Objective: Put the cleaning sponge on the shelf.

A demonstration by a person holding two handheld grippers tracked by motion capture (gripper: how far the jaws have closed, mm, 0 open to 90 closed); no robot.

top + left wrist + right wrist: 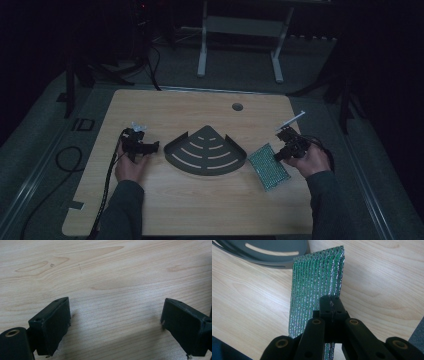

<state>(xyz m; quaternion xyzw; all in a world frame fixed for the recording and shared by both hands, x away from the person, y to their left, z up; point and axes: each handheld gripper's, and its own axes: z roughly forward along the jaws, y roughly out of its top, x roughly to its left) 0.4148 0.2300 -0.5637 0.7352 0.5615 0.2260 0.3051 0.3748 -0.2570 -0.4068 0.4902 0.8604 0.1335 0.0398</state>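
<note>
While the high view is looking down on the desk (200, 200), the right tool (286, 150) is sitting near the desk's right edge, gripping the green scouring pad (268, 166) by its right end; the pad is lying between that edge and the dark corner shelf (205, 152) at the desk's middle. The left tool (142, 146) is waiting toward the left edge, just beside the shelf and apart from it.

In the left gripper view, the left tool's jaws are standing wide apart over bare wood, grasping nothing.

In the right gripper view, the right tool (331, 302) is clenching the near end of the pad (317, 282), which is stretching away from the jaws toward the shelf's rim (274, 263). The pick-up is looking like the step in hand; the next move is probably calling for a lift clear of the desk and a carry toward the shelf, without letting the limp pad drag.
</note>
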